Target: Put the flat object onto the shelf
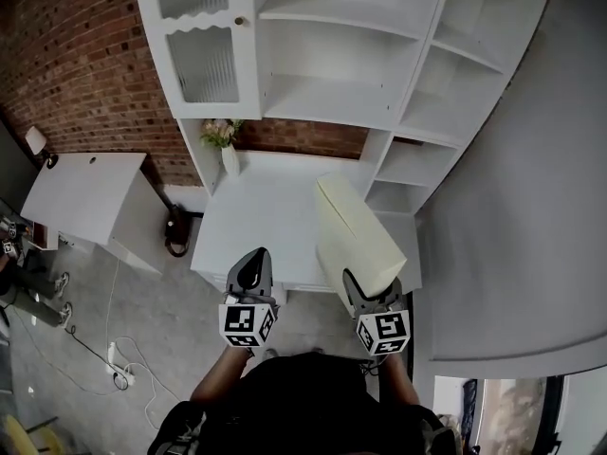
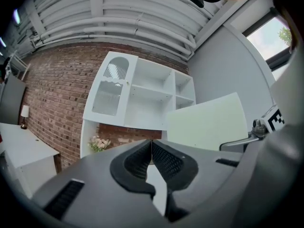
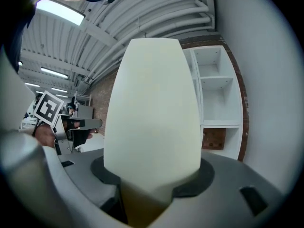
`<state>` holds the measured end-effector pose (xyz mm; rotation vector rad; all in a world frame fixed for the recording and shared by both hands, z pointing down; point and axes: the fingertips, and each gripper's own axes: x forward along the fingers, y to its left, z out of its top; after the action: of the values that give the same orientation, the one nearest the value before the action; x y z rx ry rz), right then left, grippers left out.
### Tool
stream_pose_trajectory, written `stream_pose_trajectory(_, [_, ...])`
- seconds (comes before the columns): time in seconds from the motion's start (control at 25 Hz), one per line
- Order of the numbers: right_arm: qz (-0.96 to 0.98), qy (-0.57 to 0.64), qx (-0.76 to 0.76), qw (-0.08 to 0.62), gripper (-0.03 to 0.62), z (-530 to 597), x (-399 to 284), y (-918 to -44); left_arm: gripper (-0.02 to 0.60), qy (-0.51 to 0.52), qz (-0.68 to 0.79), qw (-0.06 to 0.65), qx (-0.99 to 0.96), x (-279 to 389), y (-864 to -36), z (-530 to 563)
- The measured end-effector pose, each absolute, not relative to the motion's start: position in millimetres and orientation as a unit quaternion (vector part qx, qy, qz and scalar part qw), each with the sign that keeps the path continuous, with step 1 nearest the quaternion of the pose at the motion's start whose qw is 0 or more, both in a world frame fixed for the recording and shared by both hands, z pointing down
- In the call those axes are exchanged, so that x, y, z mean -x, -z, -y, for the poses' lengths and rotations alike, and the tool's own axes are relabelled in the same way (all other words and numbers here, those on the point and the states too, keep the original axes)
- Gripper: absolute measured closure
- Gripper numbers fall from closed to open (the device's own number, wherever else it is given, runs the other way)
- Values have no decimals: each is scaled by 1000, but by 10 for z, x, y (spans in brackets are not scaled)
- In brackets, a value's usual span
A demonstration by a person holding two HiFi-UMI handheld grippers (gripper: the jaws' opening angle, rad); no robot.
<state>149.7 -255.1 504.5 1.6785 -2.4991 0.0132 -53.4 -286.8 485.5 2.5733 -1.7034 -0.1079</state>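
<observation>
The flat object [image 1: 356, 235] is a cream, thick, rectangular panel. My right gripper [image 1: 366, 292] is shut on its near end and holds it out over the white counter [image 1: 266, 226] of the shelf unit [image 1: 332, 112]. In the right gripper view the panel [image 3: 152, 113] fills the middle and stands up between the jaws [image 3: 152, 186], with open shelf compartments [image 3: 216, 99] to its right. My left gripper [image 1: 249, 271] hovers beside it to the left, shut on nothing. In the left gripper view its tips [image 2: 151, 145] meet, with the panel [image 2: 209, 122] at the right.
A vase of flowers [image 1: 226, 140] stands at the counter's back left corner. A separate white desk [image 1: 85, 197] sits to the left by the brick wall [image 1: 85, 55]. Cables and a power strip [image 1: 114, 358] lie on the floor. A grey wall [image 1: 531, 207] closes the right side.
</observation>
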Motion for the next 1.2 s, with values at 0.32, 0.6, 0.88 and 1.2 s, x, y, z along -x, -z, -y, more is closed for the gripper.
stream_pose_trajectory(0.32, [812,158,-534,172,312,2854,-1430,-4456,568,33,547,19,-836,495,-4835,2949])
stream_pose_trajectory(0.6, [740,302,-535,274,312,3098,-1535,-3770,568,40,547,16,-836,528,-4798,3003])
stream_pose_trajectory(0.88, [663,409,-540,319,313,3369,-1650,-2933,568,39,542,23,-839,497,-4832,2954])
stream_pose_trajectory(1.2, [574,511,-531,357,315,3739,-1448,-1998,568,36,538,39,-842,470,-4929,2929])
